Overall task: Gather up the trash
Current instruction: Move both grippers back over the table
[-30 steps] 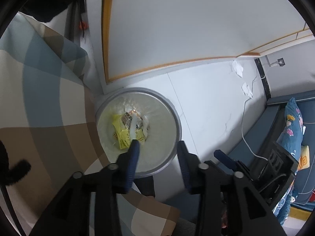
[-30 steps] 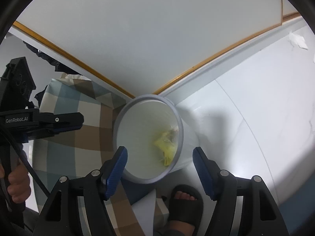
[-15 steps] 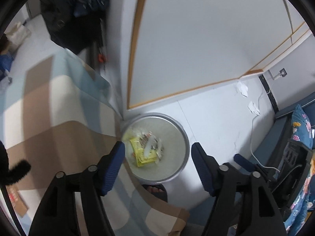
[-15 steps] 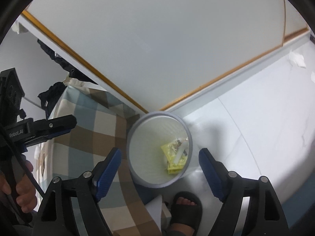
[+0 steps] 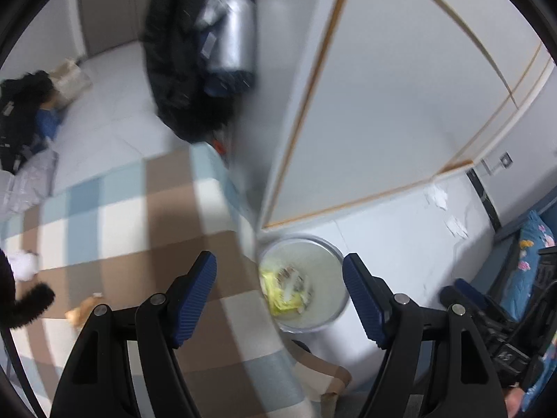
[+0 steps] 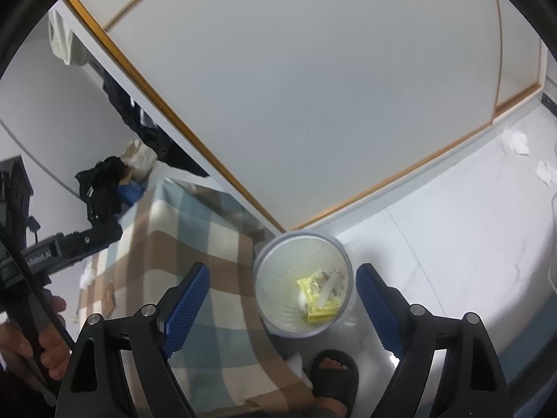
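A round grey trash bin (image 5: pixel 327 244) stands on the white floor beside the checked-cloth table (image 5: pixel 139 209). Inside it lie a yellow wrapper (image 5: pixel 278 297) and pale scraps. My left gripper (image 5: pixel 278 264) hangs high above the bin's left edge, its jaws opening with nothing between them. In the right wrist view the bin (image 6: pixel 303 235) and its yellow wrapper (image 6: pixel 315 301) sit far below my right gripper (image 6: pixel 282 273), whose jaws are also opening and hold nothing. A white crumpled tissue (image 5: pixel 22 264) and a small tan scrap (image 5: pixel 83 308) lie on the tablecloth.
White paper scraps (image 5: pixel 437 195) lie on the floor by the wall, also in the right view as paper scraps (image 6: pixel 515 141). A foot in a black sandal (image 6: pixel 334 372) is near the bin. Dark clothes (image 5: pixel 195 69) hang behind the table. A hand (image 6: pixel 34 341) grips the other tool.
Both grippers have risen away from the bin, which now looks smaller. Both pairs of jaws have widened. The left view has swung up and left, showing more of the table.
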Motion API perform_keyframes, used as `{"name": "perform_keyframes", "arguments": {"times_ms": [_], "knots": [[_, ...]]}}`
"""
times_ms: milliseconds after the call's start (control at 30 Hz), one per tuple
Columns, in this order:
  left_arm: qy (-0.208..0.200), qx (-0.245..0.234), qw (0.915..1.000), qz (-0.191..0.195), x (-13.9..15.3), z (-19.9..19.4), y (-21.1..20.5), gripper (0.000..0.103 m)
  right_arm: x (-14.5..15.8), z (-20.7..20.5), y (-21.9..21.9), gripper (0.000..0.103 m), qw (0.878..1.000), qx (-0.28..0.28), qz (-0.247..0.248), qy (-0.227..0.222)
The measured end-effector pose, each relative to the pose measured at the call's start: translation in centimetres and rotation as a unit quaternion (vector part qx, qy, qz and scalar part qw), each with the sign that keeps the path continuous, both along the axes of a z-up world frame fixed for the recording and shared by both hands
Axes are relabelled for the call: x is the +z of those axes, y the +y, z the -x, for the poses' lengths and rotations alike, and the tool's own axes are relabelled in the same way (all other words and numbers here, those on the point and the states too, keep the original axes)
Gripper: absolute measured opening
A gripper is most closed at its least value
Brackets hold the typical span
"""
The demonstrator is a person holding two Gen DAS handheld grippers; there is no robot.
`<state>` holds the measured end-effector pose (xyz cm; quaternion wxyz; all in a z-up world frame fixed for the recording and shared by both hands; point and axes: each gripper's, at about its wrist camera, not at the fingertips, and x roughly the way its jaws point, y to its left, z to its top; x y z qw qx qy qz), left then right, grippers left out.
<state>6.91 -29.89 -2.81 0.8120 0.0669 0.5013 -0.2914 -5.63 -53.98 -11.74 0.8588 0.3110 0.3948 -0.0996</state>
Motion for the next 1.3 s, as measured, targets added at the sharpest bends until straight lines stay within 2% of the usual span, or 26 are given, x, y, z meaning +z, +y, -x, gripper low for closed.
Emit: {"name": "perform_keyframes", "arguments": {"times_ms": [133, 267, 333, 433, 567, 667, 1033, 1200, 1300], "knots": [[-0.030, 0.013, 0.9994, 0.011, 1.9, 0.2, 1.6, 0.072, 2.8, 0.2, 1.3, 0.087, 0.999, 0.001, 0.031, -0.017], [-0.051, 0.029, 0.9980, 0.024, 3.6, 0.5, 3.8, 0.081, 5.9, 0.2, 3.6, 0.087, 0.996, 0.015, 0.084, -0.016], [-0.060, 0.037, 0.9971, 0.031, 4.4, 0.4, 4.9, 0.081, 7.5, 0.3, 5.0, 0.087, 0.994, 0.024, 0.101, -0.024], [-0.071, 0.051, 0.9954, 0.039, 5.2, 0.3, 6.7, 0.082, 8.9, 0.3, 6.2, 0.087, 0.995, 0.030, 0.091, -0.040], [-0.095, 0.075, 0.9914, 0.051, 6.1, 0.5, 9.6, 0.091, 10.5, 0.0, 8.2, 0.088, 0.994, 0.035, 0.077, -0.063], [-0.107, 0.092, 0.9885, 0.053, 6.5, 0.2, 11.9, 0.092, 11.3, -0.6, 10.3, 0.088, 0.993, 0.050, 0.065, -0.082], [-0.106, 0.138, 0.9833, 0.054, 6.7, -1.9, 19.9, 0.092, 12.2, -3.5, 18.1, 0.088, 0.985, 0.111, 0.089, -0.098], [-0.101, 0.149, 0.9825, 0.050, 6.2, -3.1, 23.1, 0.092, 11.0, -6.0, 21.6, 0.088, 0.982, 0.145, 0.089, -0.087], [-0.102, 0.157, 0.9806, 0.059, 5.7, -3.9, 24.8, 0.092, 9.4, -8.1, 23.7, 0.088, 0.979, 0.171, 0.091, -0.064]]}}
